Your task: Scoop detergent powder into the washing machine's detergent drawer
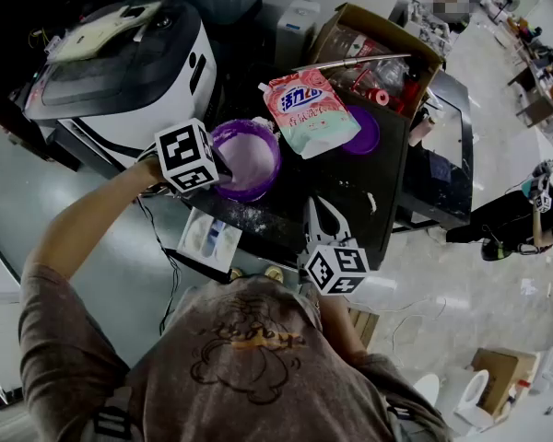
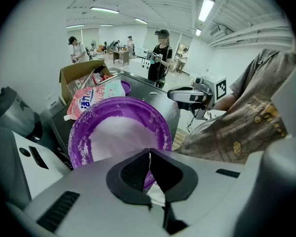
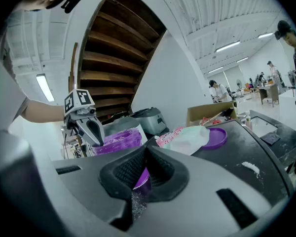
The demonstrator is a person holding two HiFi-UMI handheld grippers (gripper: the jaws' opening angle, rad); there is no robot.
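Observation:
A purple tub (image 1: 249, 159) of white detergent powder stands on the black washing machine top (image 1: 350, 187). My left gripper (image 1: 221, 168) is shut on the tub's near rim (image 2: 155, 132); the left gripper view looks straight into the powder (image 2: 116, 135). My right gripper (image 1: 322, 212) hovers over the machine top near its front edge, shut on a purple scoop (image 3: 141, 177), of which only a sliver shows between the jaws. The open detergent drawer (image 1: 207, 236) sticks out below the tub. From the right gripper view, the left gripper (image 3: 90, 127) stands at the tub (image 3: 119, 141).
A pink and green detergent pouch (image 1: 309, 110) lies behind the tub, partly over a purple lid (image 1: 367, 133). A cardboard box (image 1: 378, 49) of clutter stands at the back. A white appliance (image 1: 120, 63) is at the left. Spilled powder (image 3: 250, 168) dots the top. People stand far off.

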